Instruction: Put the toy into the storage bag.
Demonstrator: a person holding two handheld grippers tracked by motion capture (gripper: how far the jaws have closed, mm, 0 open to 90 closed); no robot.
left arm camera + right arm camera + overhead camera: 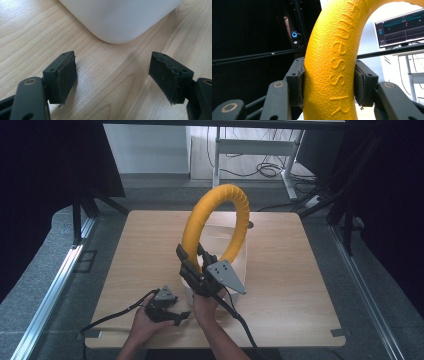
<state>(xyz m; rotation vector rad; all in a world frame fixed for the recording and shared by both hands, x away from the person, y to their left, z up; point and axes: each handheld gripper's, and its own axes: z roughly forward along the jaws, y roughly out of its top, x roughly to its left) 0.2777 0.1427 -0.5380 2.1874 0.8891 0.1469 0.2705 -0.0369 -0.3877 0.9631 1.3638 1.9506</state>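
My right gripper point(193, 262) is shut on the lower left end of a yellow foam ring point(226, 191) and holds it upright over a white container point(240, 270) on the wooden table point(285, 270). The right gripper view has both pads pressed into the textured ring point(332, 62), with my right gripper point(328, 83) closed around it. My left gripper point(175, 316) rests low near the table's front edge, open. In the left gripper view its jaws stand wide apart, with nothing in the left gripper point(112, 75), and the container's rounded corner point(120, 17) lies just ahead.
Black frame posts and dark curtains flank the table on both sides. A white desk frame point(255, 150) and floor cables point(267, 170) lie beyond the far edge. A lit monitor point(399, 27) stands at the right of the right gripper view.
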